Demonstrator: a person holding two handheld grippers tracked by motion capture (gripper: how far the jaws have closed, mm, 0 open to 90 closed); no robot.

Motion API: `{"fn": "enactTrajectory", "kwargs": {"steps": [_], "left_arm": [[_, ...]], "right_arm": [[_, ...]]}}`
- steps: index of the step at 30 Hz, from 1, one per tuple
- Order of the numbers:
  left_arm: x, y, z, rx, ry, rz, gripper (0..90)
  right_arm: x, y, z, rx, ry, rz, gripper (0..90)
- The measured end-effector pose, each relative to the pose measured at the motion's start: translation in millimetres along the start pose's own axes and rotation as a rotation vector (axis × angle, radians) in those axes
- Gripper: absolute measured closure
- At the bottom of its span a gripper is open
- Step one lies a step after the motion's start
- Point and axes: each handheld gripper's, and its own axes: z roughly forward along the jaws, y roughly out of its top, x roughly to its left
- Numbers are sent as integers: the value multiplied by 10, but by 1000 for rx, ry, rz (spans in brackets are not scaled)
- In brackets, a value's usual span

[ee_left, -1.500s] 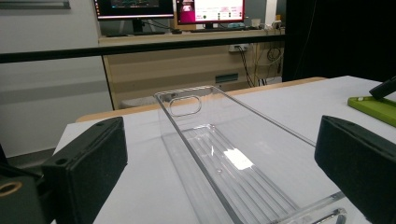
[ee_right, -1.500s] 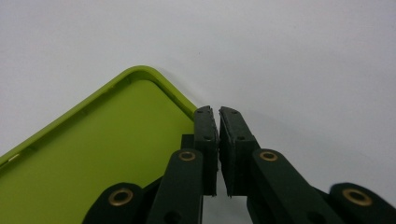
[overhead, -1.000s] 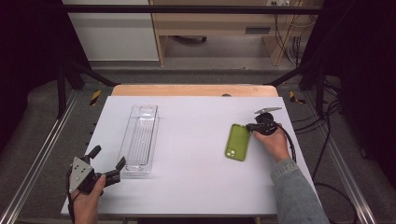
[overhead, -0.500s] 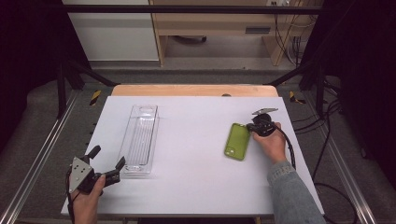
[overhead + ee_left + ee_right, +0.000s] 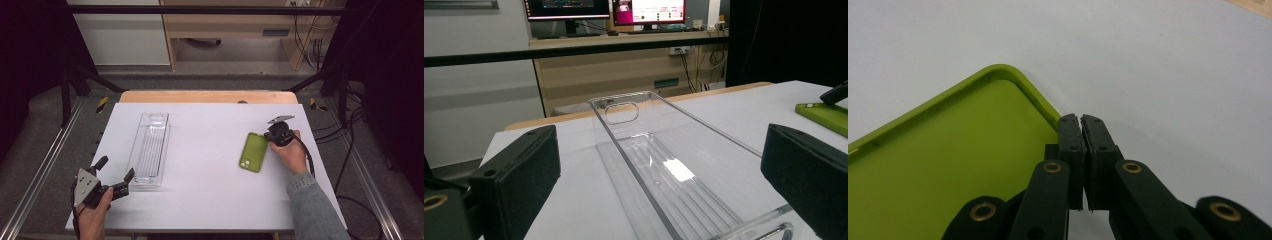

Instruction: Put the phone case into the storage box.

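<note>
A green phone case (image 5: 253,151) lies flat on the white table (image 5: 210,200), open side up (image 5: 948,165). My right gripper (image 5: 270,138) rests at its right edge. Its jaws are shut, pad against pad (image 5: 1081,118), with the tips touching the case's rim and no green between them. A clear plastic tray (image 5: 150,150) lies lengthwise on the left half. My left gripper (image 5: 116,167) hovers at its near end, jaws wide open (image 5: 664,165) to either side of the tray's near end (image 5: 621,107) and not touching it. The case's corner (image 5: 824,112) shows far right.
A wooden strip (image 5: 207,96) borders the table's far edge. Beyond it stand a wooden desk (image 5: 624,65) with monitors and a white cabinet (image 5: 120,35). Metal rails (image 5: 45,165) and cables (image 5: 345,150) flank the table. Bare tabletop lies between tray and case.
The right gripper has edged slightly left, onto the case's right edge. The left hand and tray have not moved.
</note>
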Motion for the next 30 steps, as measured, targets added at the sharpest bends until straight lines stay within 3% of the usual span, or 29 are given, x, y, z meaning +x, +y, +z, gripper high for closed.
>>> {"fn": "enactTrajectory", "kwargs": {"steps": [3,8,12,13,15,20,21,26,30], "left_arm": [[-2,0,1,0,-1,0,21],[3,0,0,0,1,0,21],[8,-3,1,-1,0,-6,21],[6,-3,1,0,0,-5,21],[4,-2,0,0,-1,-3,21],[7,-3,-1,0,0,-5,21],[8,-1,-4,-1,1,-5,21],[16,0,-10,-3,4,-8,21],[21,-2,-13,-2,8,-12,21]], "right_arm": [[0,13,10,10,-1,-45,872],[-27,-8,40,1,33,-47,841],[-81,-31,64,-32,80,4,791],[-108,-38,81,-44,109,43,790],[-116,-42,87,-50,117,54,794],[-95,-36,61,-35,98,0,866],[-67,-26,55,-29,75,-25,871],[-16,-18,34,-14,73,-40,878],[29,-25,-14,-32,74,-35,881]]}}
